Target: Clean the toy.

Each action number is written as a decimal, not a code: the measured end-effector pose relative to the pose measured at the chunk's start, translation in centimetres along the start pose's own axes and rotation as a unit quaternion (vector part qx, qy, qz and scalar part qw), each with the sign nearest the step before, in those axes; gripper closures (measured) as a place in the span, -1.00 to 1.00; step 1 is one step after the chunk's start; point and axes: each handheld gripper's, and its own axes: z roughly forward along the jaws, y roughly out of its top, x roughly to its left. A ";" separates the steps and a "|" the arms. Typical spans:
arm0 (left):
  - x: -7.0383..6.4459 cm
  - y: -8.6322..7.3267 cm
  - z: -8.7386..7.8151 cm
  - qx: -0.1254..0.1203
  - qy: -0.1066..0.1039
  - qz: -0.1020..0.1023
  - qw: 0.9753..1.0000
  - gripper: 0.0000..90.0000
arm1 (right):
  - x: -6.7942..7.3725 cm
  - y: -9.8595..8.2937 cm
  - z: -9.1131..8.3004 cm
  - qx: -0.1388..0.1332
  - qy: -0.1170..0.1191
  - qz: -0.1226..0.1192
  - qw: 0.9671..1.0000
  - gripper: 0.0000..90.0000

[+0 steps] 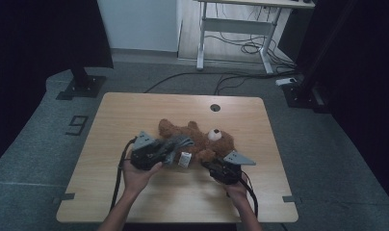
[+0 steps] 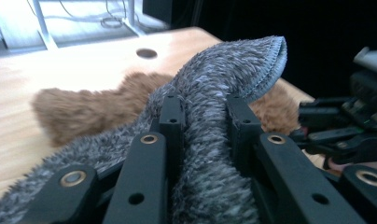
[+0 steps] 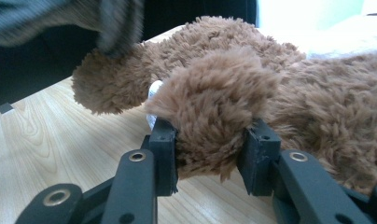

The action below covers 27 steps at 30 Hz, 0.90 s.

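High view: teddy bear (image 1: 202, 139) is lying mid-table (image 1: 135, 110); left gripper (image 2: 203, 119) is clamping grey fuzzy cloth (image 2: 224, 70), right gripper (image 3: 210, 140) is pinching a paw (image 3: 214, 102). Dressing, perhaps, is only beginning.

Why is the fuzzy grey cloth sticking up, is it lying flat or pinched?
Pinched. The left gripper squeezes a fold of the fuzzy grey cloth, so its stitched edge stands above the brown teddy bear lying on the wooden table.

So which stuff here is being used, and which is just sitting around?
In use:
- teddy bear, its limb clamped by the right gripper
- grey fuzzy cloth, pinched by the left gripper

Just there:
- desk behind the table
- floor cables
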 end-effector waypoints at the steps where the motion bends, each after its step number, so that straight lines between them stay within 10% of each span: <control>1: -0.2 -0.2 0.7 0.007 0.001 0.002 1.000 0.59 | 0.0 0.0 0.0 -0.001 0.001 0.001 1.000 0.40; 13: -3.0 -2.6 7.4 0.068 0.010 0.025 0.997 0.60 | -0.1 0.1 0.1 0.000 0.002 0.005 1.000 0.47; 27: 0.9 -3.8 2.2 0.031 0.053 -0.011 0.998 0.61 | -1.0 -0.1 -0.5 0.001 0.014 0.000 1.000 0.54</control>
